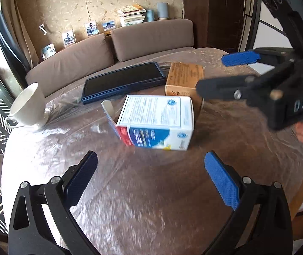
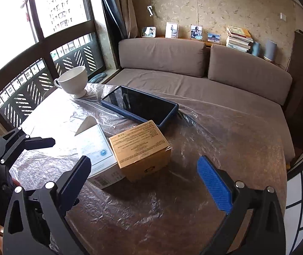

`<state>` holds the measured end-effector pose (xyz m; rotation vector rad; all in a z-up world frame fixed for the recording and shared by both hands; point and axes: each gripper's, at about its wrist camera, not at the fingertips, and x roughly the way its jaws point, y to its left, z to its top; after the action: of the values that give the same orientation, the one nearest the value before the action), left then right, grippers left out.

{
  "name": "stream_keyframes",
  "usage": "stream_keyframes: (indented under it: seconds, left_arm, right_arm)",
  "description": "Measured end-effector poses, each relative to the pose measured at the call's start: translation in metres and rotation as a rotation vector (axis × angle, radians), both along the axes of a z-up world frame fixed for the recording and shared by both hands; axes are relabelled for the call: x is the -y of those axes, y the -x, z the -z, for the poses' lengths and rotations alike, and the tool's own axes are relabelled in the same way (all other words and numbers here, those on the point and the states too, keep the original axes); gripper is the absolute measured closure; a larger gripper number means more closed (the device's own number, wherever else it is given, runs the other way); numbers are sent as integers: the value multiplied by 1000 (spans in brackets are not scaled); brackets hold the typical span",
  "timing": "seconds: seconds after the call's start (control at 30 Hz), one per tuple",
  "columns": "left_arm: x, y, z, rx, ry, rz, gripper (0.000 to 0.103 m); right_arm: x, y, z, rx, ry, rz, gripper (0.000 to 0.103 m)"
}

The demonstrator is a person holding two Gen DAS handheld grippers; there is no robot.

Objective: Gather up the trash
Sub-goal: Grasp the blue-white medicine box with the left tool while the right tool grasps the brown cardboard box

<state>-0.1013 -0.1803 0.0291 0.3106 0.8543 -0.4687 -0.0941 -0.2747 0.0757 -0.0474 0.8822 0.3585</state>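
A white carton (image 1: 155,123) with blue and red print lies on its side mid-table, one end flap open. Behind it stands a brown cardboard box (image 1: 183,78). My left gripper (image 1: 151,159) hangs open just short of the white carton, with nothing between its pads. My right gripper (image 1: 210,74) comes in from the right, open, above the brown box. In the right wrist view the brown box (image 2: 140,148) sits ahead of the open right gripper (image 2: 144,161), and the white carton (image 2: 96,148) lies to its left. One black left finger (image 2: 43,142) shows at the left edge.
Crinkled clear film covers the round table (image 1: 151,201). A dark blue tablet-like slab (image 1: 123,80) lies behind the boxes. A white cup (image 1: 29,106) stands at the far left near the window railing. A brown sofa (image 2: 194,85) runs behind the table, and a dark cabinet (image 1: 213,14) stands at the right.
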Motion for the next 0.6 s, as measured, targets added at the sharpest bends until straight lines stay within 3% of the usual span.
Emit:
stream_keyframes:
  seconds: [0.23, 0.47, 0.6]
  left_arm:
    - [17, -23, 8, -9, -7, 18, 2]
    - [24, -38, 13, -33, 0, 37, 2]
    - [28, -45, 15, -43, 15, 23, 2]
  right_arm:
    - [20, -29, 20, -37, -39, 65, 6]
    - [15, -45, 27, -23, -22, 27, 7]
    - [11, -47, 32, -46, 1, 11, 43]
